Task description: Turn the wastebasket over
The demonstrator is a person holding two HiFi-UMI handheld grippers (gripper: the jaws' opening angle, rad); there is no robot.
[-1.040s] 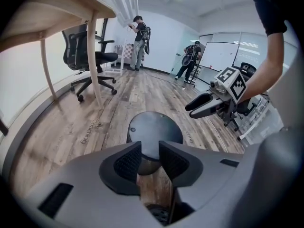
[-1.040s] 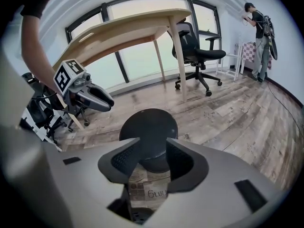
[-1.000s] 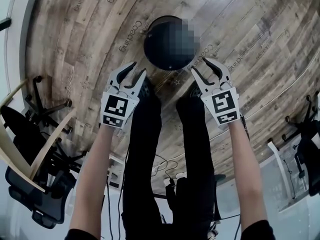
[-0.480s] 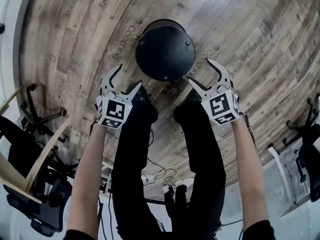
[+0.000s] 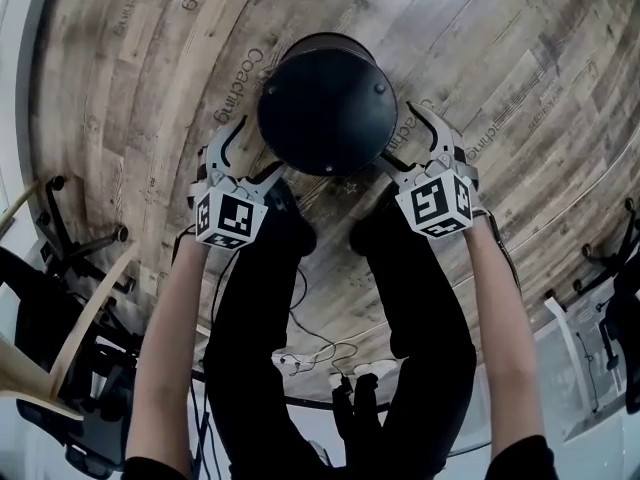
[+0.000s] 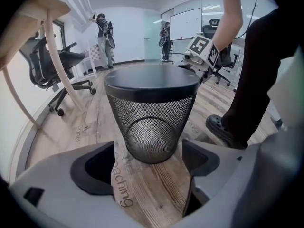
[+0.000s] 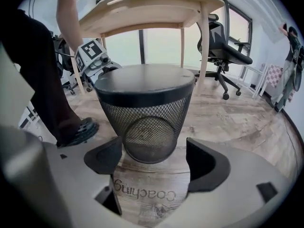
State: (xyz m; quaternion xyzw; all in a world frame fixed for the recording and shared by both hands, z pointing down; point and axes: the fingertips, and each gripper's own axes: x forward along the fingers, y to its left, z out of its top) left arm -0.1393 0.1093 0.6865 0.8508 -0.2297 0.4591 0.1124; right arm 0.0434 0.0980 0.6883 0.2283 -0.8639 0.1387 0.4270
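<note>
Both your grippers sit lower than a second ago; jaws just been opening, now wide.
Head view: wastebasket (image 5: 327,98) between them, left gripper (image 5: 255,148) at its 8 o'clock, right gripper (image 5: 400,136) at its 4 o'clock, equally near.
Left gripper view: wastebasket at 12, axis vertical, wide end up, narrow end on floor (image 6: 152,191); nothing between jaws.
Right gripper view: same, mirrored; jaws empty.

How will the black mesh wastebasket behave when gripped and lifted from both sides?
The wastebasket is mostly open wire mesh, so probably light for its size. It stands narrow end down, so a sideways push may tip it. Its round, tapering wall might slip from the left tool and right tool.
</note>
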